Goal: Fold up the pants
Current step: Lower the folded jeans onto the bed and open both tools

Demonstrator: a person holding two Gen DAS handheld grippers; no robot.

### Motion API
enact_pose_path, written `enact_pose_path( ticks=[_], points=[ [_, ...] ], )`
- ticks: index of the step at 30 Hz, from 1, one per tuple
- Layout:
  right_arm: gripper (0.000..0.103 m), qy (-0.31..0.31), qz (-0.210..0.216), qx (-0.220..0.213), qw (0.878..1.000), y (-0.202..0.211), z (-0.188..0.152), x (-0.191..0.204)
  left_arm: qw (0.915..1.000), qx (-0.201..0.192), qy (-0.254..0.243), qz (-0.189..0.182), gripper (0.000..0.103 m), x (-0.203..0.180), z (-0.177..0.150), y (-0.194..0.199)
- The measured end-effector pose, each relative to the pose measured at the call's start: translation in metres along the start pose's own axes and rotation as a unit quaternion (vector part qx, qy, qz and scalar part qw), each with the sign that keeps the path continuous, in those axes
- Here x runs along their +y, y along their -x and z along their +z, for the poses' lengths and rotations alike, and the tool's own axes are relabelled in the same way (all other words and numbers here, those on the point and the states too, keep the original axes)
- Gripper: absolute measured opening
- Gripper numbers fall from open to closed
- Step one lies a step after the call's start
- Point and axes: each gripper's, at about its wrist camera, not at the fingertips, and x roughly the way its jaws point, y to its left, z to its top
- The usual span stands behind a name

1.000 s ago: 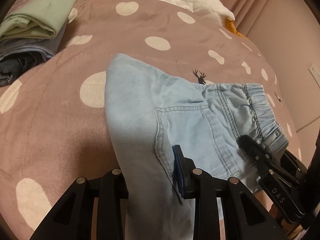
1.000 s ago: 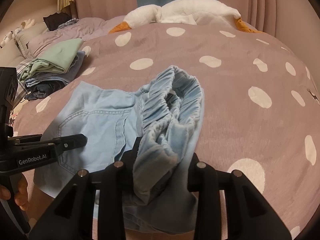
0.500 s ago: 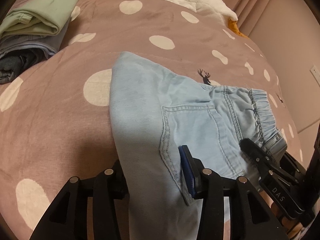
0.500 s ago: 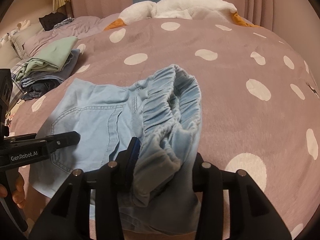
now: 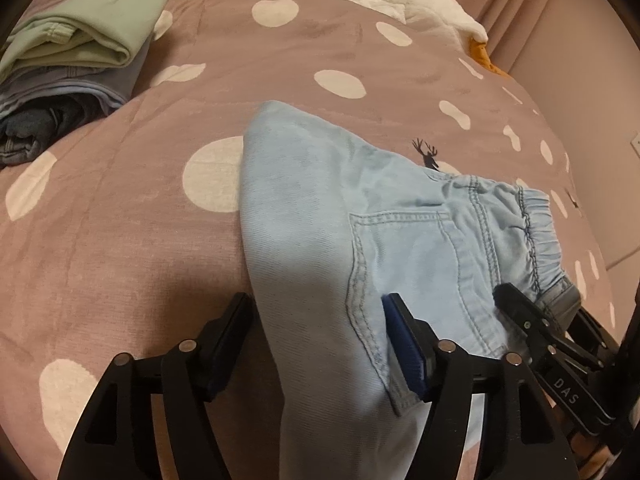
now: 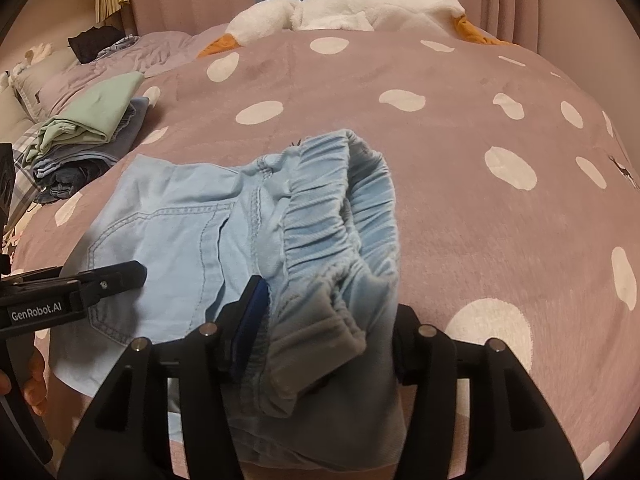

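On the bed: light-blue pants (image 5: 320,216) lay folded on the dotted duvet (image 5: 120,220).
Left tool (image 5: 320,332): fingers spread wide, the folded leg lying loose between them.
Right tool (image 6: 328,312): fingers parted around the elastic waistband (image 6: 344,216); whether they pinched it, hard to tell.
Beside: stacked clothes (image 5: 72,56); plush goose (image 6: 328,8) behind.
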Motion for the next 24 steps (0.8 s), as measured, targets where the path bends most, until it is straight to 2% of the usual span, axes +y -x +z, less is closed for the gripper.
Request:
enact_pose_path(
  ticks=[3,5,11,18,24],
  points=[
    [0.059,-0.002,-0.002,0.002,1.0,-0.001,0.0,-0.001,1.0,-0.001,-0.002,0.007,0.073,0.0,0.0,0.0],
    [0.064,-0.006,-0.006,0.003,1.0,-0.002,0.0,-0.003,0.9999,-0.001,0.001,0.016,0.081,0.001,0.0,-0.001],
    [0.075,-0.013,-0.012,0.006,1.0,-0.004,-0.001,-0.007,0.9998,-0.001,0.003,0.019,0.083,0.004,0.0,-0.001],
    [0.078,-0.02,-0.012,0.008,1.0,-0.004,-0.003,-0.01,0.9997,0.0,0.003,0.024,0.086,0.002,0.001,-0.003],
    [0.084,-0.026,-0.013,0.012,0.999,-0.006,-0.002,-0.012,0.9991,0.006,0.006,0.04,0.095,0.003,0.002,-0.005]
  ],
)
